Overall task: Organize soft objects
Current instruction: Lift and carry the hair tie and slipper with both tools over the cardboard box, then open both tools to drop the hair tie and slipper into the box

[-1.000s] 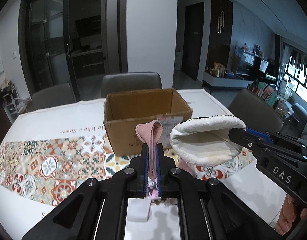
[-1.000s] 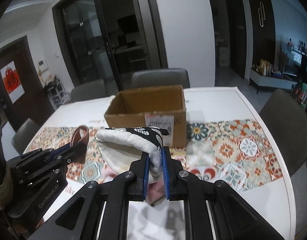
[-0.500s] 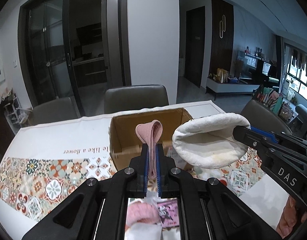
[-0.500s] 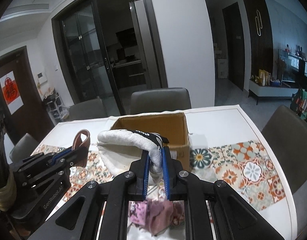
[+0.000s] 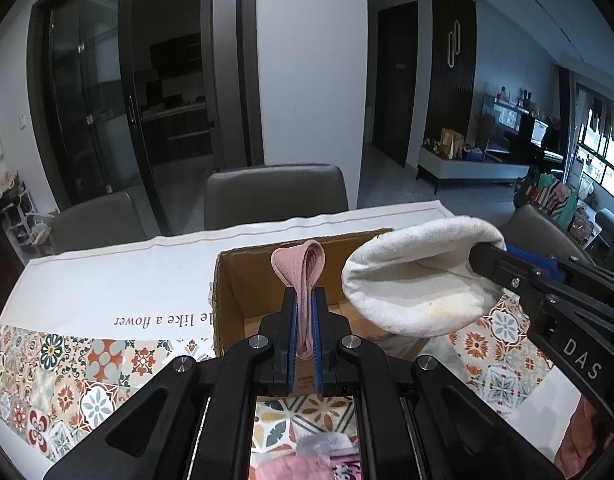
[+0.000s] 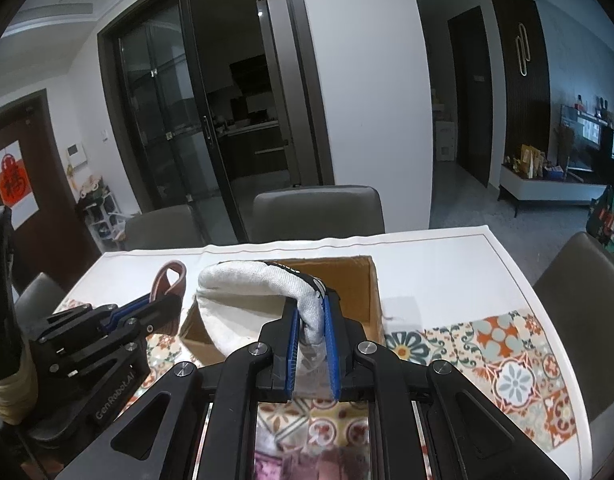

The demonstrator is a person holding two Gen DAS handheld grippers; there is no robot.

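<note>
1. My left hand-held gripper point(image 5: 304, 312) is clamped narrow on a folded pink sock point(image 5: 301, 276). The sock's looped end stands upright above the blue pads; the rest runs down between the jaws.
2. My right hand-held gripper point(image 6: 311, 322) is clamped narrow on a white glove point(image 6: 251, 284) with a black printed back. The pads pinch one end of it, and the open cuff hangs out to the left of the jaws.
3. In the left wrist view, the right hand-held gripper point(image 5: 487, 258) enters from the right, with the glove's point(image 5: 419, 280) fleecy white opening facing the camera, just beside the pink sock but apart from it.
4. In the right wrist view, the left hand-held gripper point(image 6: 163, 304) sits at the left, with the sock's loop point(image 6: 171, 280) sticking up from its tip.
5. An open cardboard box point(image 5: 243, 280) stands on the worktop point(image 5: 119, 276) towards its far edge. From both views, the sock and the glove are held in the air in front of and over the box opening point(image 6: 355, 284); neither touches the box, as far as I can tell.
6. The worktop carries a white cloth with a patterned tile band point(image 6: 507, 360) across it.
7. Near the worktop's near edge, under both grippers, I see pink soft items point(image 5: 291, 470); they are partly hidden by the gripper bodies.
8. Grey chairs point(image 5: 275, 192) stand along the far edge.
</note>
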